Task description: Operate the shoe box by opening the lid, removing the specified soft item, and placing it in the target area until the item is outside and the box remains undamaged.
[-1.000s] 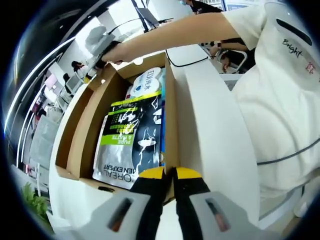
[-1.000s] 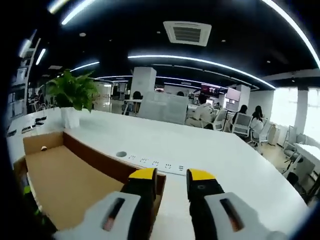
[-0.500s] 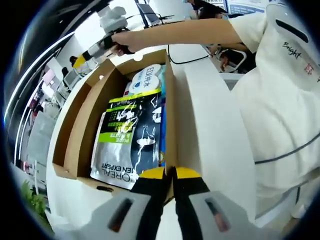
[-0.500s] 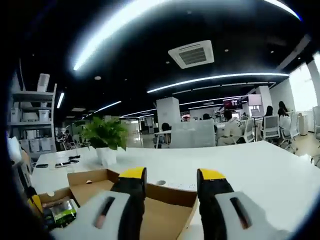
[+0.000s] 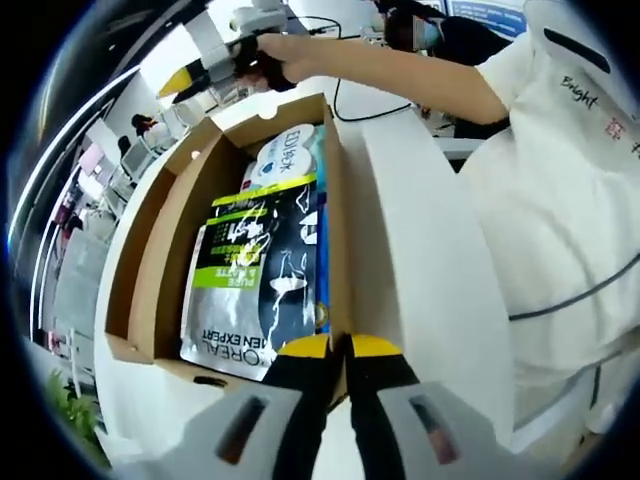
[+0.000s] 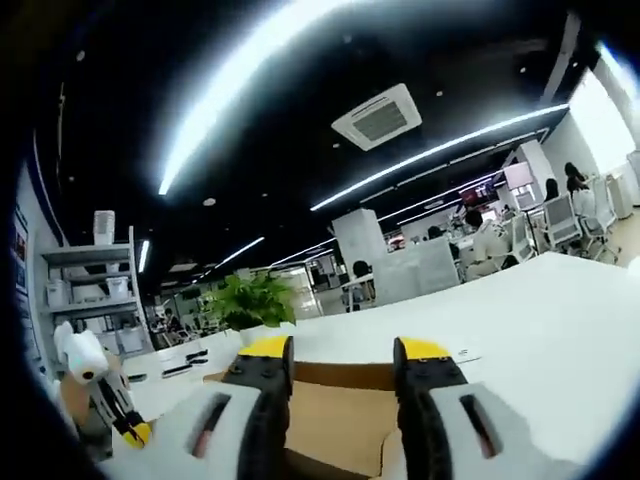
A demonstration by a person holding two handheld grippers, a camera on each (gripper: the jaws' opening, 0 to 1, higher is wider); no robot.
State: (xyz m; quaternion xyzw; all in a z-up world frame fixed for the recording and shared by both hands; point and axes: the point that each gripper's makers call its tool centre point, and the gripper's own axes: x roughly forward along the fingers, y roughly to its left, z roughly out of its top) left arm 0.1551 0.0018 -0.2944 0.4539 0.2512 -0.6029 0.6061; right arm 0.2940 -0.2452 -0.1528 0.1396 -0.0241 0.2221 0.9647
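The cardboard shoe box (image 5: pixel 338 230) lies open on the white table (image 5: pixel 420 250), its lid (image 5: pixel 135 260) folded out to one side. Inside lies a black and green soft pouch (image 5: pixel 255 270), with a white pack with blue print (image 5: pixel 285 160) beyond it. My left gripper (image 5: pixel 340 350) is shut on the box's near wall. My right gripper (image 5: pixel 185 80), held by a hand (image 5: pixel 270 55), hovers above the box's far end. In the right gripper view my right gripper (image 6: pixel 345 350) stands open and empty over brown cardboard (image 6: pixel 340 420); the left gripper (image 6: pixel 128 425) is at lower left.
The person in a white shirt (image 5: pixel 560 200) stands close along the table's edge. A black cable (image 5: pixel 370 110) lies on the table past the box. A potted plant (image 6: pixel 252 300) stands further along the table, shelves (image 6: pixel 105 290) behind it.
My right gripper has risen from the lid and tilted upward, so its view now takes in more ceiling. My left gripper has kept its hold on the box wall.
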